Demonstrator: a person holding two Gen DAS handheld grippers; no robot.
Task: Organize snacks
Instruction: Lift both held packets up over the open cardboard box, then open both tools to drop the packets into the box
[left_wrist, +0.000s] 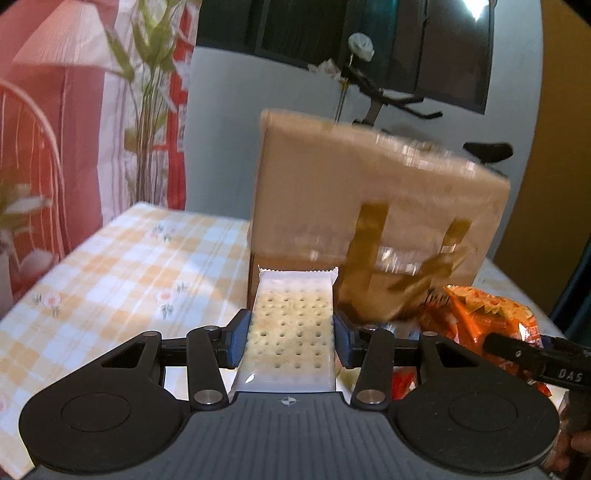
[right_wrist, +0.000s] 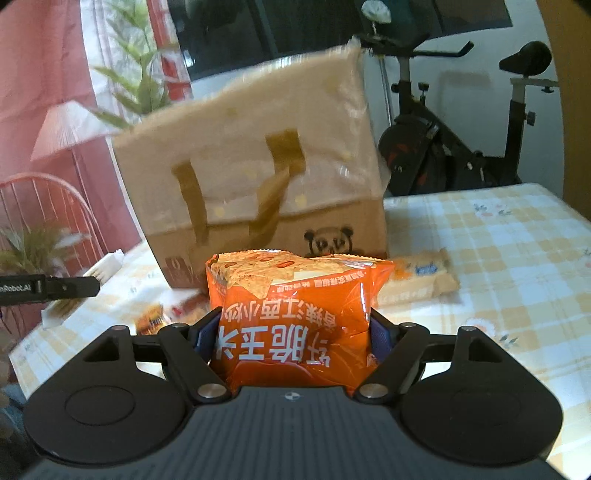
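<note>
My left gripper (left_wrist: 290, 338) is shut on a clear-wrapped cracker pack (left_wrist: 291, 332), whose sides the blue pads press, lifted above the checked tablecloth (left_wrist: 129, 266). My right gripper (right_wrist: 291, 338) is shut on an orange chip bag (right_wrist: 295, 314), also seen at the right of the left wrist view as the orange bag (left_wrist: 487, 317). A tan bag with brown handles (left_wrist: 373, 206) stands just ahead of both grippers, draped over a cardboard box (right_wrist: 332, 229). The left gripper's finger (right_wrist: 70, 286) and the cracker pack's end (right_wrist: 107, 264) show at the left of the right wrist view.
A pale snack pack (right_wrist: 421, 277) lies on the table right of the box, and small orange-red packets (right_wrist: 166, 314) lie in front of it. An exercise bike (right_wrist: 461, 147) stands behind the table. A plant (left_wrist: 147, 92) and a pink curtain are at the left.
</note>
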